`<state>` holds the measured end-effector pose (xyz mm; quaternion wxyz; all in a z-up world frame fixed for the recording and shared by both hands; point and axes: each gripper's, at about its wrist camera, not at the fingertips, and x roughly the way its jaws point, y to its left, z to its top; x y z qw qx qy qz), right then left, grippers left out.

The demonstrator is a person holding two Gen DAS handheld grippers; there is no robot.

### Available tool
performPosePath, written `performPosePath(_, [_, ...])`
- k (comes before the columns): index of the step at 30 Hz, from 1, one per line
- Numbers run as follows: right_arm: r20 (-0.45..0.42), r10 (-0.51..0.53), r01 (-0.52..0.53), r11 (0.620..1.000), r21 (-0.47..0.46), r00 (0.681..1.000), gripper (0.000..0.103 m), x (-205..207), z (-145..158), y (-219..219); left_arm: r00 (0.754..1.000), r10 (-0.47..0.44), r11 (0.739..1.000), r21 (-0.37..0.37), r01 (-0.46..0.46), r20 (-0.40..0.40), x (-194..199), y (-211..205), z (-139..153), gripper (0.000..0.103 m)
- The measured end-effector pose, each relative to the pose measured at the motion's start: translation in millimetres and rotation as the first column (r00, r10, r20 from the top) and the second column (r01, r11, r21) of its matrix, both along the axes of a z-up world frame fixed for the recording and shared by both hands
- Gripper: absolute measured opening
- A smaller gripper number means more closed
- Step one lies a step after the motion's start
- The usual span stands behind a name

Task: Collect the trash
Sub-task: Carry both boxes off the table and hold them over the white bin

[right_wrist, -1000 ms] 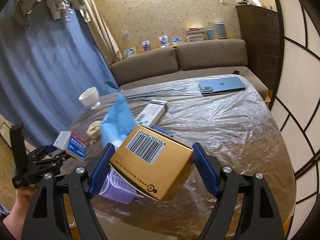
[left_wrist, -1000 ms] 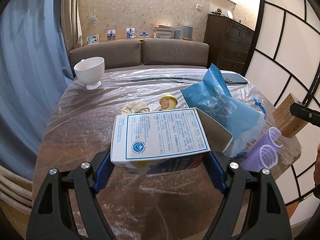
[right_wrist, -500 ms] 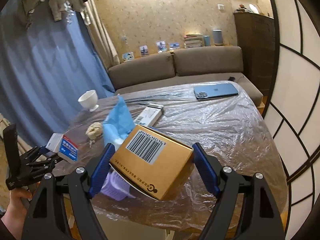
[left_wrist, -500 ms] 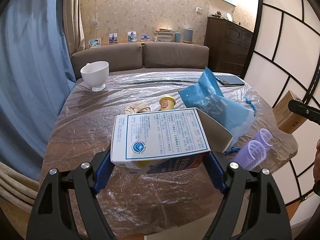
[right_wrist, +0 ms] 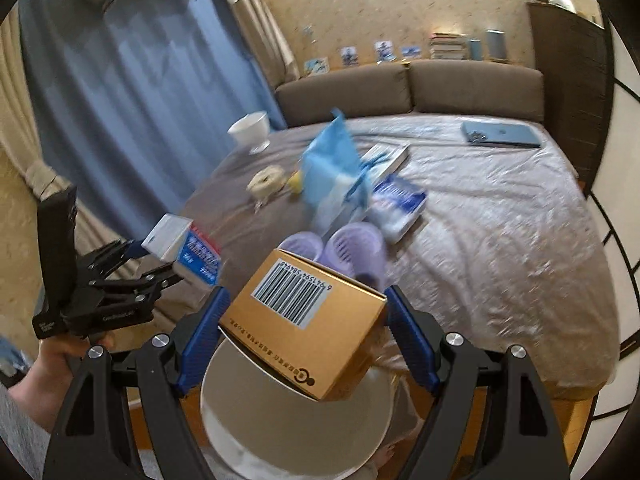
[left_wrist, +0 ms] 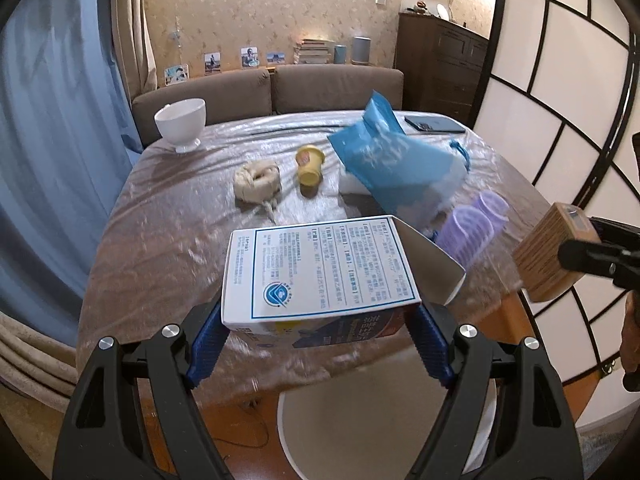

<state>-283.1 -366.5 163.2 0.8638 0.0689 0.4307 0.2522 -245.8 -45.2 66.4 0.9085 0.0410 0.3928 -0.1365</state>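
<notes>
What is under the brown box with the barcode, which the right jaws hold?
Under the brown box, held by the right gripper, a round white bin stands on the floor with its mouth open. The box covers part of its rim, and what is inside cannot be seen.

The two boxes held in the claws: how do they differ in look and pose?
The white box in the left claw shows a blue-framed panel of printed text; the golden-brown box in the right claw shows a barcode label. The white box has an open end flap; the golden-brown one looks closed and sits tilted. Both are cardboard, gripped by their sides near a pale bin.
</notes>
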Motion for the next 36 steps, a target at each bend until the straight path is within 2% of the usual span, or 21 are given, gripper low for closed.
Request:
performPosePath(12, [-0.070, 0.083, -0.085, 0.996, -0.027, 0.994, 0.078, -22, -28, 32, 0.998, -0.044, 0.999, 0.028, 0.046, -0.052, -30, -10, -16, 0.081])
performPosePath(25, [-0.151, 0.067, -0.074, 0.996, -0.042, 0.986, 0.078, -31, -62, 31, 0.989, -0.106, 0.991, 0.065, 0.113, -0.102, -54, -24, -37, 0.081])
performPosePath(36, [-0.205, 0.053, -0.070, 0.995, -0.075, 0.977, 0.078, -29, -94, 31, 0.975, -0.132, 0.985, 0.087, 0.149, -0.178, -59, -27, -71, 0.081])
